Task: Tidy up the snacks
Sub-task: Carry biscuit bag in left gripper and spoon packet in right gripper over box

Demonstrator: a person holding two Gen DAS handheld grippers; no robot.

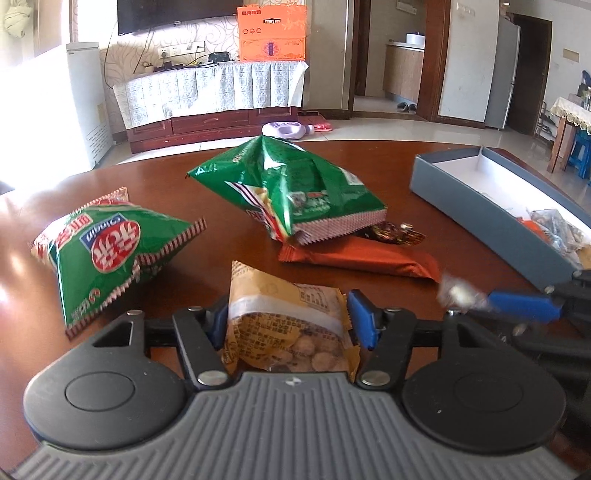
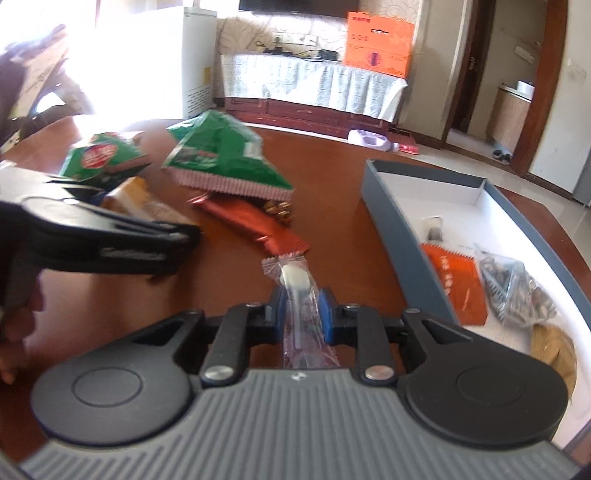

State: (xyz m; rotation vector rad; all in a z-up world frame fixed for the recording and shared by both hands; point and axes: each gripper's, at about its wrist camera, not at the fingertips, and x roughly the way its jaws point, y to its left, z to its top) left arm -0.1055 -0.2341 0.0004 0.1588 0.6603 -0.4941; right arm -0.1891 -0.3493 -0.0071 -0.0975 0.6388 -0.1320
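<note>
- Gripping with my right gripper [image 2: 300, 308], I have a small clear-wrapped candy [image 2: 295, 280] pinched between the blue pads, its jaws drawn narrow on the wrapper; a white piece shows inside, and the crimped end sticks out ahead of the fingertips.
- My left gripper [image 1: 288, 317] sits around a yellow nut packet [image 1: 288, 314]. The packet lies between the blue pads [image 1: 364, 317]; the left pad looks against its edge, but I cannot tell whether the right one presses on it.
- Just ahead of both grippers lies a long red-orange wrapper [image 1: 362, 258] flat on the brown table [image 1: 166, 173], with a dark foil candy [image 1: 397, 233] at its far edge.
- At the left, a green chip bag [image 1: 110, 254] rests near the left gripper.
- A second green bag [image 1: 288, 184] stands puffed up in the middle, farther out, its crimped edge resting on the red-orange wrapper.
- At the right, a grey box [image 2: 399, 236] with a white inside holds an orange packet [image 2: 456, 291], a clear bag of dark snacks [image 2: 517, 291] and a tan packet [image 2: 554, 350] at its near end; a small dark item lies farther in.
- Beyond the table I see a cloth-draped cabinet [image 1: 214, 92] carrying an orange carton [image 1: 272, 33].
</note>
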